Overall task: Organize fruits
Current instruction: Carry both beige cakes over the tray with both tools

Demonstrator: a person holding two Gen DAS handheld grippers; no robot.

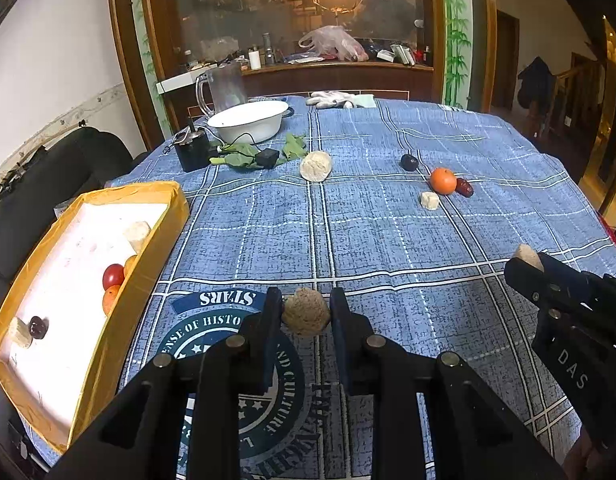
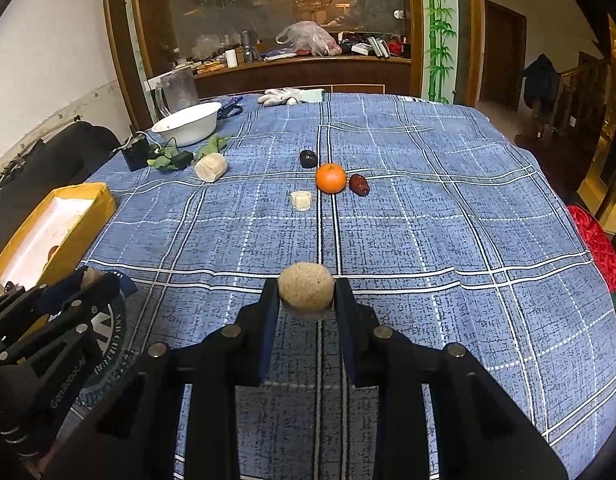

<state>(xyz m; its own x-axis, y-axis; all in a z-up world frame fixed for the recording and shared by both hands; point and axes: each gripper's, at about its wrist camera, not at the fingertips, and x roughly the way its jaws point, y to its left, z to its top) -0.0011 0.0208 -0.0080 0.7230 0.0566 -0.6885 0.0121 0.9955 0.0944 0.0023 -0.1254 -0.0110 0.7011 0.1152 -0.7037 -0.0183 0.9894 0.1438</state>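
Observation:
My left gripper (image 1: 305,305) is shut on a rough brown-tan ball (image 1: 306,317) just above the blue cloth, beside the yellow box (image 1: 147,248). That box holds a red fruit (image 1: 113,276), oranges, a dark plum (image 1: 37,327) and pale chunks. My right gripper (image 2: 305,292) is shut on a paler tan ball (image 2: 305,289) over the cloth's near middle. It also shows in the left wrist view as the right gripper (image 1: 526,264). Farther out lie an orange (image 2: 330,178), a red date (image 2: 359,185), a dark plum (image 2: 308,158), a small pale cube (image 2: 301,200) and a big pale lump (image 2: 211,167).
A white bowl (image 2: 187,123), a glass jug (image 2: 175,90), a black device with a cable (image 2: 135,154) and green leaves (image 2: 211,146) crowd the far left. Gloves (image 2: 283,96) lie at the far edge. A dark chair (image 1: 47,184) stands left, a red cloth (image 2: 596,240) right.

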